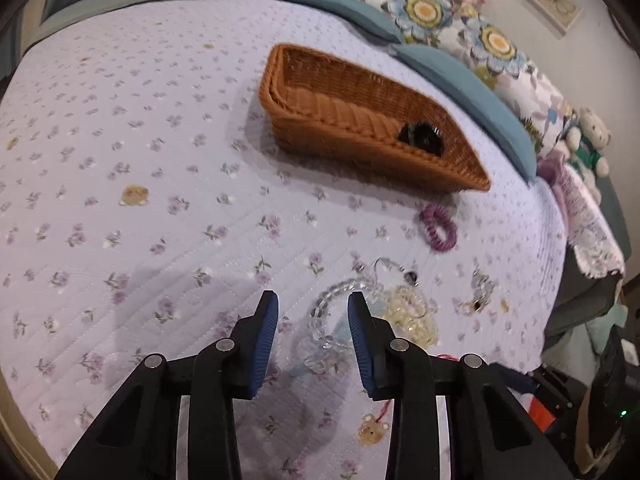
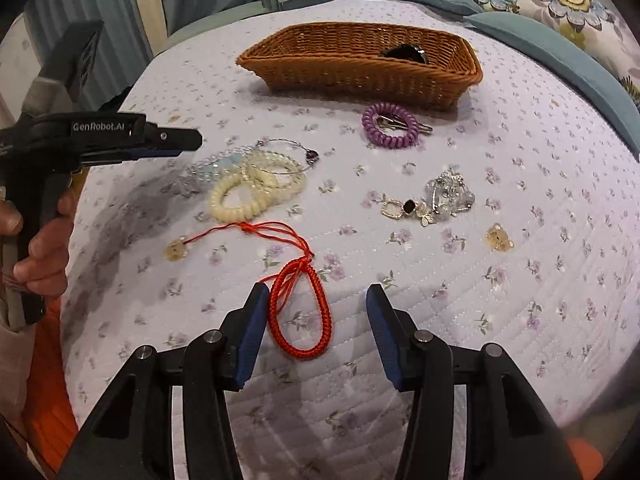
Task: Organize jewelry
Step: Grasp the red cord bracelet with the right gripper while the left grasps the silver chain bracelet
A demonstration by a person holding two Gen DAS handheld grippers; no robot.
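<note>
A brown wicker basket sits on the floral bedspread with a black item inside. My left gripper is open, its jaws either side of a clear bead bracelet next to cream coil ties. It also shows in the right wrist view. My right gripper is open over a red braided cord bracelet. A purple coil tie and a silver jewelry cluster lie nearby.
A small bear charm lies right of the silver cluster, another on the red cord's end. Floral pillows and a teddy bear line the far side. The bed edge drops off at right.
</note>
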